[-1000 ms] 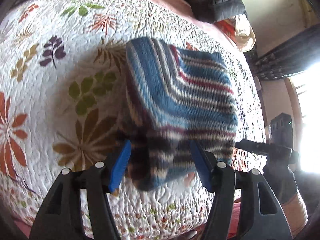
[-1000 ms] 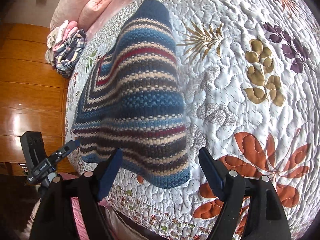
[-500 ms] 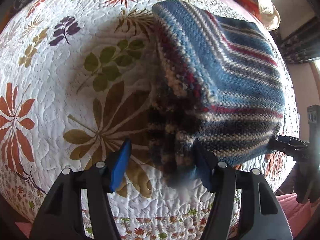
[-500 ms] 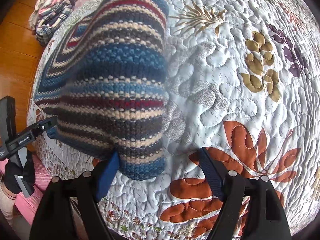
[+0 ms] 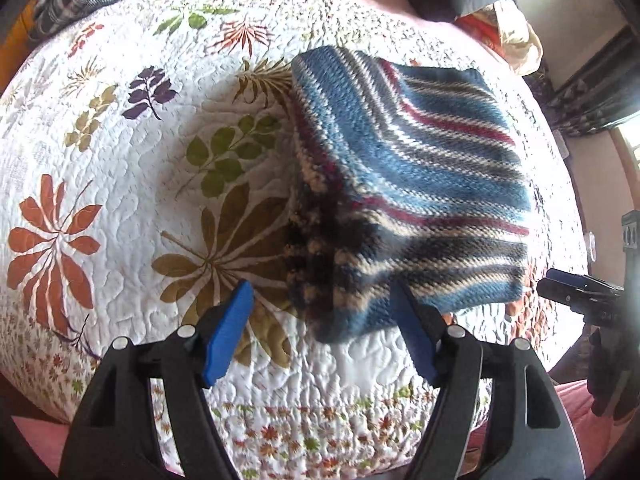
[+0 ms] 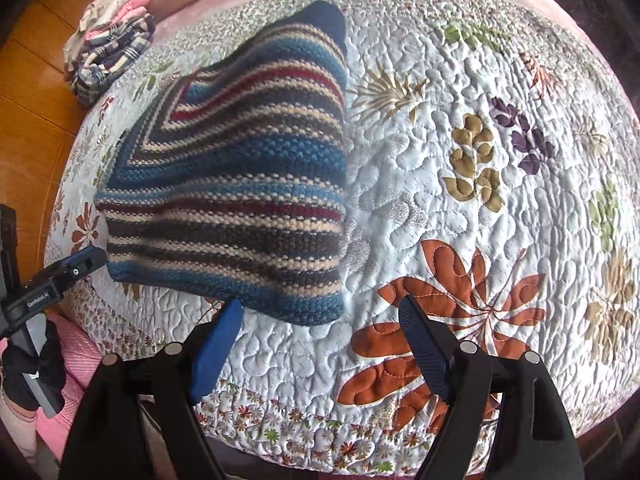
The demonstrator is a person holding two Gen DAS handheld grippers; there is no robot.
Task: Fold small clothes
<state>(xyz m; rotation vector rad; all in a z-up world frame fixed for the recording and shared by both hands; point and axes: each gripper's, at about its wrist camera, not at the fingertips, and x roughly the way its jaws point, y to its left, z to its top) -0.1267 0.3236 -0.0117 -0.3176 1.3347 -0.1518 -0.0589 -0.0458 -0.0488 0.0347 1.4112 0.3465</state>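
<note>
The striped knit (image 5: 412,200) lies folded on the quilted bed (image 5: 120,160), both the left gripper (image 5: 320,328) and right gripper (image 6: 320,336) wide and empty, so it probably wants moving to the folded pile (image 6: 112,52).

sweater (image 5: 416,184): chunky knitted wool, matt, nubbly
quilt (image 6: 460,184): stitched cotton cloth, puckered, matt
gripper pads (image 5: 228,332): blue, matt
floor (image 6: 28,80): glossy wood

- Left wrist view: looks down past its blue fingers (image 5: 228,328), close over the quilt (image 5: 120,184).
- Right wrist view: same, from the opposite side.
- Both share the striped knit (image 5: 416,184).
</note>
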